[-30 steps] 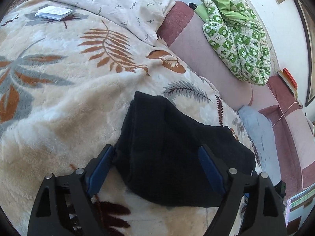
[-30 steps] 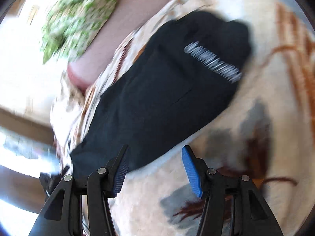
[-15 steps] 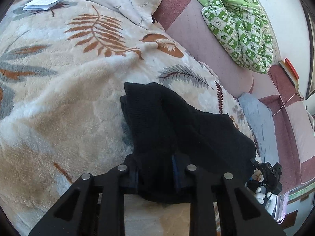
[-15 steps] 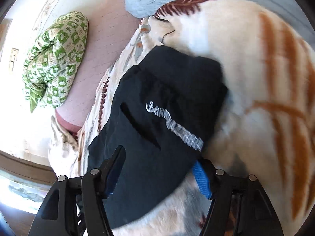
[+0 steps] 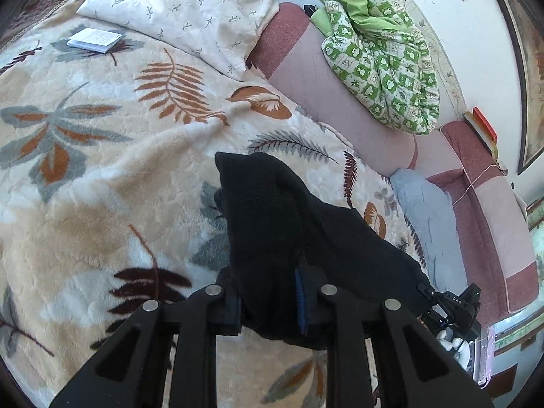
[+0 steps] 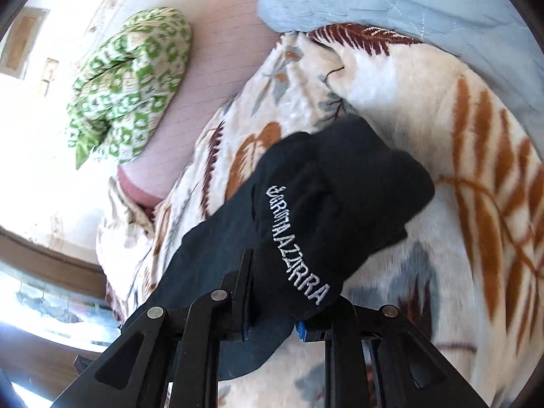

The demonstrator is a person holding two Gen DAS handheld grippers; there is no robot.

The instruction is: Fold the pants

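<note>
a: item under inspection?

b: black pants [image 5: 272,238], folded into a thick bundle, on the bed blanket [image 5: 102,176]. the blanket is cream plush with orange, grey and dark leaf prints.

a: where on the bed?

b: toward the edge that runs along the pink sofa back [image 5: 326,85], and near the light blue quilt [image 5: 425,210] at that same side. the far end of the bundle rests on the blanket; the near end is raised off it.

a: left gripper?

b: left gripper [image 5: 272,302] has its jaws narrow and pressed onto a fold at the near edge of the pants. a blue pad shows against the cloth.

a: right gripper?

b: right gripper [image 6: 272,319] has its jaws closing on the pants [image 6: 306,221], with cloth bunched between them. white embroidered lettering [image 6: 295,248] runs across the fabric just above that grip. in the left wrist view this gripper's black body [image 5: 455,309] shows at the far side of the bundle.

a: surroundings?

b: a white leaf-print pillow [image 5: 183,10] lies at the far end of the bed, with a small white booklet [image 5: 95,39] on the blanket just beside it. a green and white checked cloth [image 5: 380,54] is heaped on top of the sofa back. both are well apart from the pants.
</note>
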